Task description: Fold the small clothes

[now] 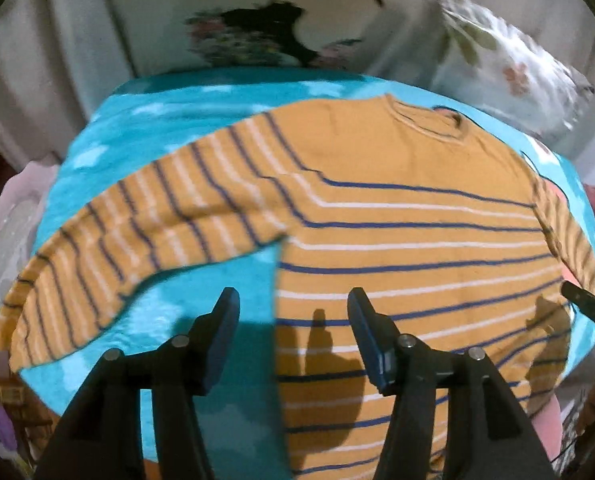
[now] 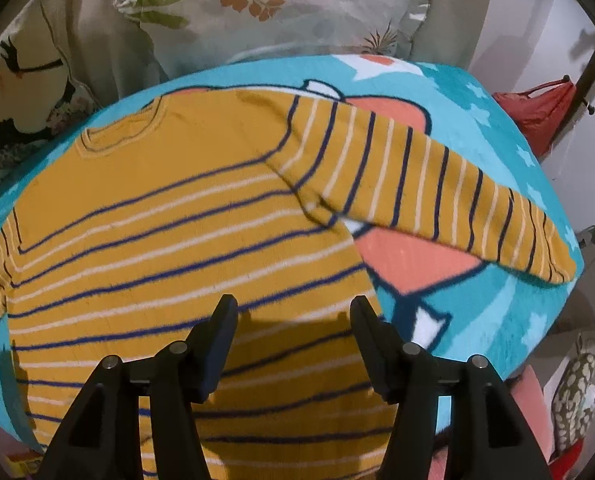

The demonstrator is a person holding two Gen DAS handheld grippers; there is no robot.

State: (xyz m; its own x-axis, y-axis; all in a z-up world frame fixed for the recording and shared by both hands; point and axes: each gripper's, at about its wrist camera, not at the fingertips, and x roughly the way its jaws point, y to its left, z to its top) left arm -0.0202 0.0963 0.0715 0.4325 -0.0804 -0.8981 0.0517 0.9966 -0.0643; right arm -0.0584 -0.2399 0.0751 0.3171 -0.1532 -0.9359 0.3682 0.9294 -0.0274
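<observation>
The sweater (image 1: 397,216) is lying flat on the blanket (image 1: 145,128), its collar pointing toward twelve o'clock and its sleeves stretching out toward nine and three. The left gripper (image 1: 293,308) is hanging half open and empty over its left edge. The right gripper (image 2: 293,312) is hovering parted and empty over its right hem.

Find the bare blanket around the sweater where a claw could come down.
Free: the blanket below the left sleeve, beside the sweater; and blanket under the right sleeve, by the hem. Crowded: the far edge, where pillows border the blanket.
</observation>
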